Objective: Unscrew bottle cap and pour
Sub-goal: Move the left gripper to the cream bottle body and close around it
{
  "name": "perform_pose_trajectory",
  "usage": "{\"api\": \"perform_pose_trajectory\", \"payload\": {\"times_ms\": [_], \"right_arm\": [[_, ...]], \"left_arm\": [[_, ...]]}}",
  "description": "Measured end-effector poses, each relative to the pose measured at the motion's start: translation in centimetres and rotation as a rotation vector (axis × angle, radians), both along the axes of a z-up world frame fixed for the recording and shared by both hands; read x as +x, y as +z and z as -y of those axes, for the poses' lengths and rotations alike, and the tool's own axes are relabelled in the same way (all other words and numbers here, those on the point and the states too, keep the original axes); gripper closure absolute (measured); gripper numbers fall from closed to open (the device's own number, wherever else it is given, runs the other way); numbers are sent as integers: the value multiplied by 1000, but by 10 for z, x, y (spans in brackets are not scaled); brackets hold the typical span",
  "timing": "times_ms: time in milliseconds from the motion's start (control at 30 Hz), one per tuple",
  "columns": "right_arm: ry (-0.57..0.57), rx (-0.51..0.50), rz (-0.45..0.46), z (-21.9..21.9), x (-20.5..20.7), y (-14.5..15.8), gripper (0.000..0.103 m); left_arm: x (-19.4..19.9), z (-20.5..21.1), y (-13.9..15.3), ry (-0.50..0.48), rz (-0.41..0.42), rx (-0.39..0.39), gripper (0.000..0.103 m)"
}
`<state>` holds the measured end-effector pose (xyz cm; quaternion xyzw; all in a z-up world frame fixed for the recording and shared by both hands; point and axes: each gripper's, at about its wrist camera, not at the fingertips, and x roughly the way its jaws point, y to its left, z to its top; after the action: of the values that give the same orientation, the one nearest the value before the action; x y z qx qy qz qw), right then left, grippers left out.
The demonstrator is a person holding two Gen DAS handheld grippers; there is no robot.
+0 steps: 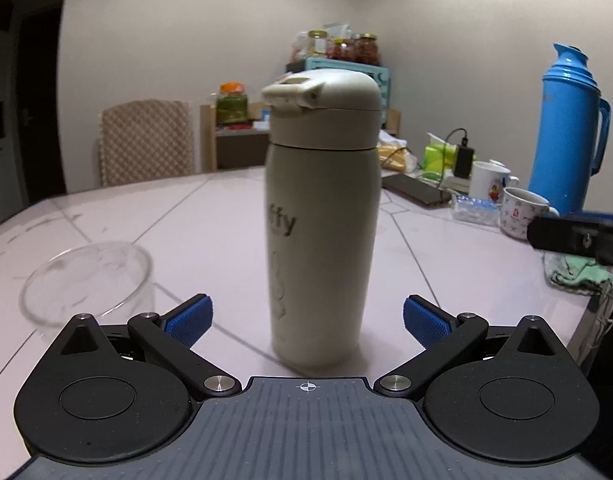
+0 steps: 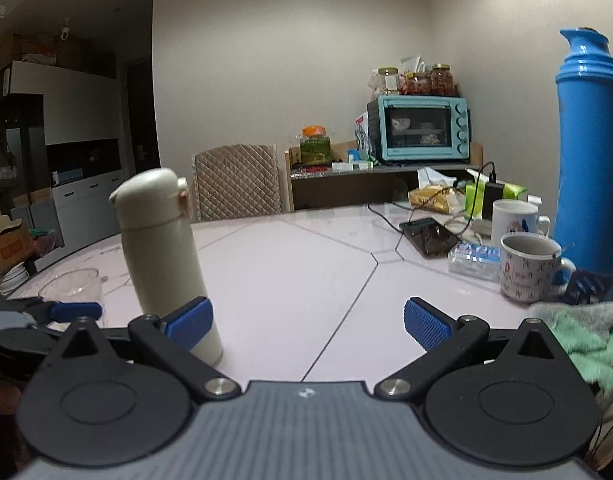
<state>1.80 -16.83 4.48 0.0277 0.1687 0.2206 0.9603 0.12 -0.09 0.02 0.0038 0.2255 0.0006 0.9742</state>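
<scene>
A cream insulated bottle [image 1: 320, 216] with a flip-top cap [image 1: 322, 98] stands upright on the pale table, straight ahead of my left gripper [image 1: 307, 322]. The left gripper is open, its blue pads on either side of the bottle's base and not touching it. A clear glass bowl [image 1: 86, 284] sits to the bottle's left. In the right wrist view the bottle [image 2: 166, 256] stands at the left, with the bowl [image 2: 70, 286] behind it. My right gripper [image 2: 307, 322] is open and empty over bare table, to the right of the bottle. The left gripper's blue finger [image 2: 74, 311] shows at the left edge.
A tall blue thermos [image 2: 586, 168], two mugs [image 2: 530, 268], a phone [image 2: 428, 236] with a cable and a green cloth [image 2: 582, 336] crowd the table's right side. A teal oven [image 2: 422, 128] and jars sit on a shelf behind. A chair [image 2: 236, 184] stands at the far edge.
</scene>
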Motion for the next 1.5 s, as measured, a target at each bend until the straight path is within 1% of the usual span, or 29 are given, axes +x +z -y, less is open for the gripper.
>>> {"api": "perform_pose_trajectory", "payload": {"times_ms": [167, 267, 333, 367, 433, 500, 567, 800, 833, 1033, 1267, 1300, 1333, 1500], "right_arm": [[9, -8, -1, -2, -4, 1, 0], [21, -23, -17, -13, 8, 11, 0], [39, -30, -21, -23, 29, 13, 0], [48, -9, 8, -12, 21, 14, 0], [64, -15, 78, -13, -3, 15, 0], [70, -15, 80, -14, 8, 14, 0], [74, -14, 87, -15, 15, 12, 0], [85, -17, 89, -19, 27, 8, 0], [88, -21, 89, -23, 25, 16, 0], [99, -23, 100, -23, 26, 13, 0], [105, -20, 110, -18, 24, 10, 0], [105, -22, 110, -19, 28, 12, 0], [107, -26, 110, -24, 38, 20, 0], [118, -23, 114, -24, 39, 21, 0]], "left_arm": [[14, 11, 2, -11, -29, 39, 0], [22, 15, 4, -18, -44, 59, 0], [24, 6, 10, -27, -38, 51, 0], [21, -7, 14, -33, -25, 36, 0], [24, -25, 18, -54, -10, 12, 0], [19, -48, 21, -76, 5, 2, 0], [17, -55, 23, -86, 13, 1, 0], [21, -60, 20, -78, 38, -6, 0], [21, -60, 20, -74, 42, -6, 0], [20, -63, 15, -63, 67, -21, 0], [22, -61, 16, -57, 78, -35, 0], [23, -62, 16, -53, 78, -36, 0], [24, -62, 16, -50, 78, -37, 0], [24, -63, 13, -42, 79, -39, 0]]}}
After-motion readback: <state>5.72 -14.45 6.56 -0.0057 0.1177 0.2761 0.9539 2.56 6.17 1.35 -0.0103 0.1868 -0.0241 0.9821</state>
